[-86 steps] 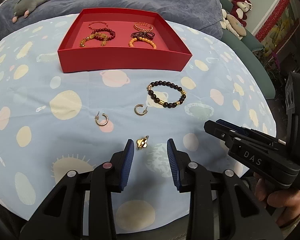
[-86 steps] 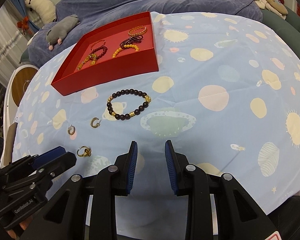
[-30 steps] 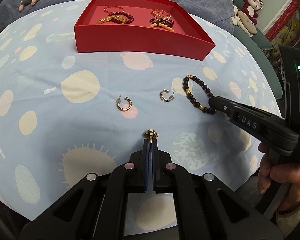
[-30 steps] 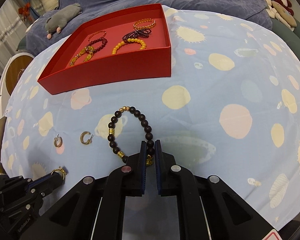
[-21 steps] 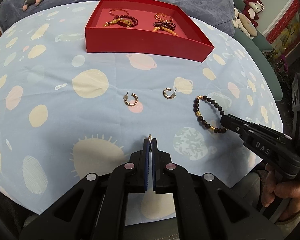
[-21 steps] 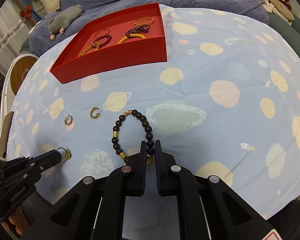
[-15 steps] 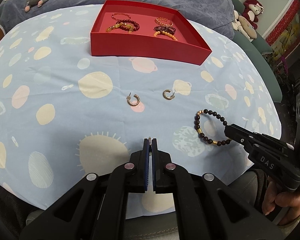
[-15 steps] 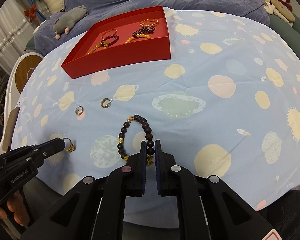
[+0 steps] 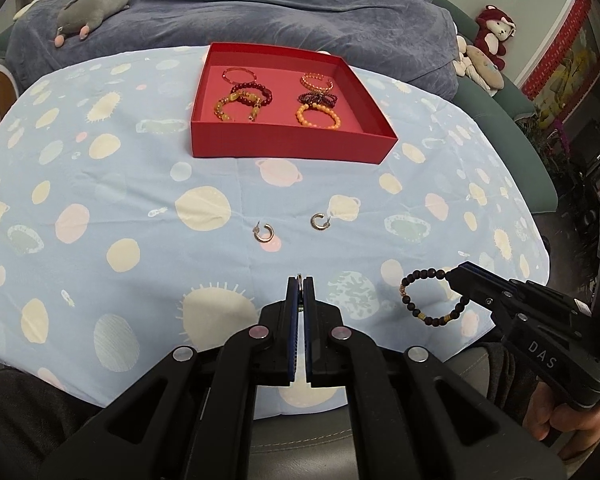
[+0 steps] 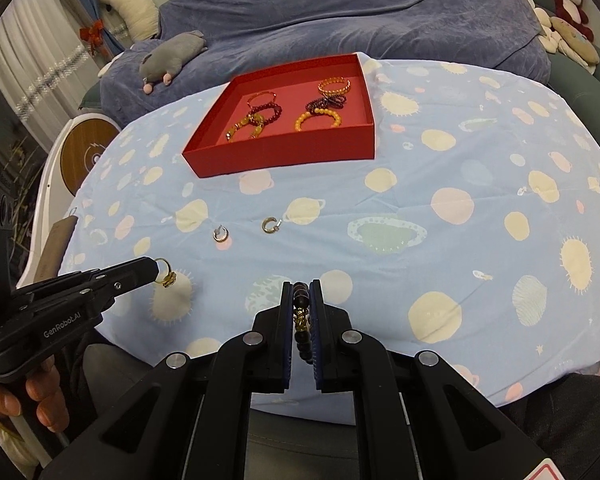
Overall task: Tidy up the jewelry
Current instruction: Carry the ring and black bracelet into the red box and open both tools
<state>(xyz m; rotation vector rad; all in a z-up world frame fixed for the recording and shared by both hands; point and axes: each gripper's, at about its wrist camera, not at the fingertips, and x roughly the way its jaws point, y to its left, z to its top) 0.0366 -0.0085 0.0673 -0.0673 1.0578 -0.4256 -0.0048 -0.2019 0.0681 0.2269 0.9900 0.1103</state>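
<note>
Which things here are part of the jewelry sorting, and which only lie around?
Belong to the job:
- red tray with bracelets
- dark bead bracelet in right gripper
- gold ring in left gripper
- two hoop earrings

Just lying about:
- grey plush
- red plush
- blue blanket

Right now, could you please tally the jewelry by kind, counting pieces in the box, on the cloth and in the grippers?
Bracelets: 7, six in the box, one in the right gripper.
Hoop earrings: 2, and, on the cloth.
Ring: 1, in the left gripper.
Total: 10.
</note>
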